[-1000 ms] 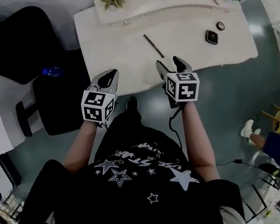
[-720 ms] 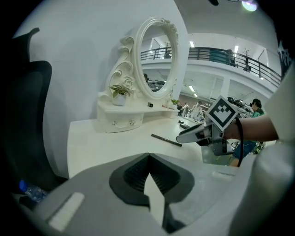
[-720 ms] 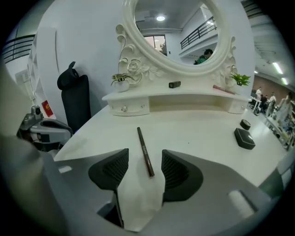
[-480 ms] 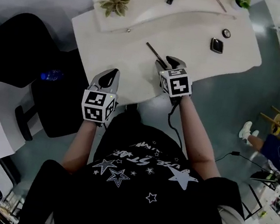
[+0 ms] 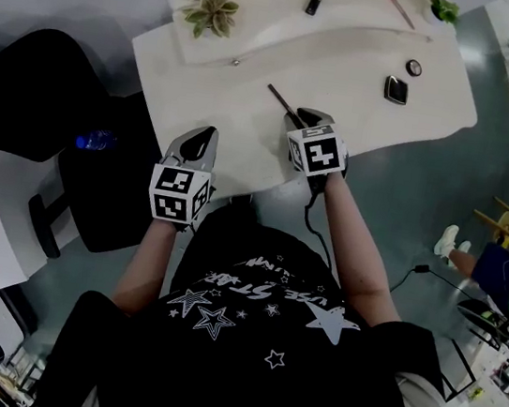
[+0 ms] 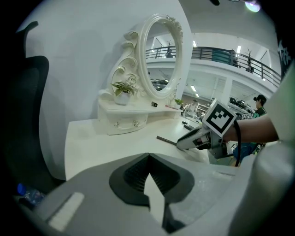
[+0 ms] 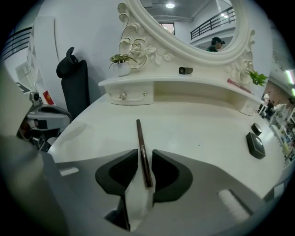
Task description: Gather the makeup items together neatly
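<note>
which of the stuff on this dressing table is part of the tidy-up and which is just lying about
Part of the job: brown pencil, black compact, small round pot, black tube on the shelf, pink stick on the shelf.
Just there: potted plant, mirror, black chair.

**Lighting and image quality**

Bright, even indoor light. The white vanity table (image 5: 350,70) is near overexposed, with only soft shadows. A ceiling lamp (image 7: 170,5) glares in the mirror (image 7: 193,27). Both gripper views show strong fisheye, black vignetted corners and soft close foreground. The head view's edges are bowed.
</note>
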Demonstrator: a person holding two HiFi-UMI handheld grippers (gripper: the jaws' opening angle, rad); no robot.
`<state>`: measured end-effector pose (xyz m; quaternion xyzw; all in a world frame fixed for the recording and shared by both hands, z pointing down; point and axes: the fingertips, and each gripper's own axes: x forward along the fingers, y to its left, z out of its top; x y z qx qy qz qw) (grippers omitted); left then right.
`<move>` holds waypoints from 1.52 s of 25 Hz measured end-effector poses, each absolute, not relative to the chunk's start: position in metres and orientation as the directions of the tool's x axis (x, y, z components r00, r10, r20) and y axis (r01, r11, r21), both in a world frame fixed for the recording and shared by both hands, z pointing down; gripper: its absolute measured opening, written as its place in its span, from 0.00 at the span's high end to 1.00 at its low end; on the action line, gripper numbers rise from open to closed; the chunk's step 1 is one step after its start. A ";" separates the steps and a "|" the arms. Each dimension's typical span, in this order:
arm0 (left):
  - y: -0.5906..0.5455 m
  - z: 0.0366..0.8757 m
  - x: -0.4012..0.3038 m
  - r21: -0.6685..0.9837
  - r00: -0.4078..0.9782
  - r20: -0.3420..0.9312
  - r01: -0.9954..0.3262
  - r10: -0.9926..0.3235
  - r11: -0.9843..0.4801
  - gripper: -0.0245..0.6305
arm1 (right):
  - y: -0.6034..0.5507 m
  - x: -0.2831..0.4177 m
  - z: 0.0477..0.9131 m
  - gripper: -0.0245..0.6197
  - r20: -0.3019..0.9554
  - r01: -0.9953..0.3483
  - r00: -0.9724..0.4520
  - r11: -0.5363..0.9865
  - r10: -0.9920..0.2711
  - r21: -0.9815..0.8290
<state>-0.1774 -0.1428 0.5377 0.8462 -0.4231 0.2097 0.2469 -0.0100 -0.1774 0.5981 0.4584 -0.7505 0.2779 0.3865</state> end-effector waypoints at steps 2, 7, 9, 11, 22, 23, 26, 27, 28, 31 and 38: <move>-0.143 0.538 -0.177 0.239 0.555 0.565 -0.818 -0.610 -0.523 0.96 | -0.177 -0.010 0.598 0.78 0.837 -0.901 -0.275 0.430 -0.474 -0.053; -0.146 0.535 -0.176 0.233 0.556 0.562 -0.816 -0.612 -0.529 0.96 | -0.177 -0.012 0.597 0.86 0.834 -0.907 -0.264 0.420 -0.485 -0.043; -0.147 0.534 -0.174 0.233 0.559 0.559 -0.814 -0.612 -0.532 0.96 | -0.177 -0.011 0.597 0.86 0.831 -0.911 -0.263 0.411 -0.490 -0.046; -0.147 0.533 -0.173 0.232 0.562 0.556 -0.812 -0.612 -0.535 0.96 | -0.178 -0.010 0.594 0.86 0.824 -0.916 -0.267 0.397 -0.499 -0.056; -0.150 0.529 -0.168 0.228 0.564 0.554 -0.810 -0.612 -0.541 0.96 | -0.197 0.035 0.583 0.86 0.809 -0.949 -0.188 0.315 -0.558 -0.003; -0.149 0.529 -0.167 0.230 0.566 0.555 -0.809 -0.610 -0.541 0.96 | -0.198 0.038 0.585 0.86 0.811 -0.949 -0.182 0.314 -0.556 0.003; -0.151 0.530 -0.166 0.239 0.571 0.558 -0.806 -0.603 -0.542 0.96 | -0.203 0.045 0.591 0.86 0.823 -0.950 -0.161 0.312 -0.546 0.022; -0.151 0.531 -0.166 0.240 0.572 0.559 -0.804 -0.600 -0.543 0.96 | -0.204 0.047 0.593 0.86 0.826 -0.950 -0.155 0.311 -0.542 0.026; -0.152 0.532 -0.165 0.242 0.574 0.560 -0.803 -0.598 -0.544 0.96 | -0.205 0.048 0.595 0.86 0.829 -0.950 -0.151 0.311 -0.539 0.029; -0.154 0.533 -0.165 0.248 0.581 0.560 -0.798 -0.591 -0.550 0.96 | -0.206 0.049 0.598 0.86 0.833 -0.950 -0.144 0.311 -0.534 0.035; -0.162 0.535 -0.165 0.255 0.592 0.553 -0.790 -0.586 -0.558 0.96 | -0.207 0.050 0.598 0.80 0.828 -0.954 -0.137 0.298 -0.544 0.038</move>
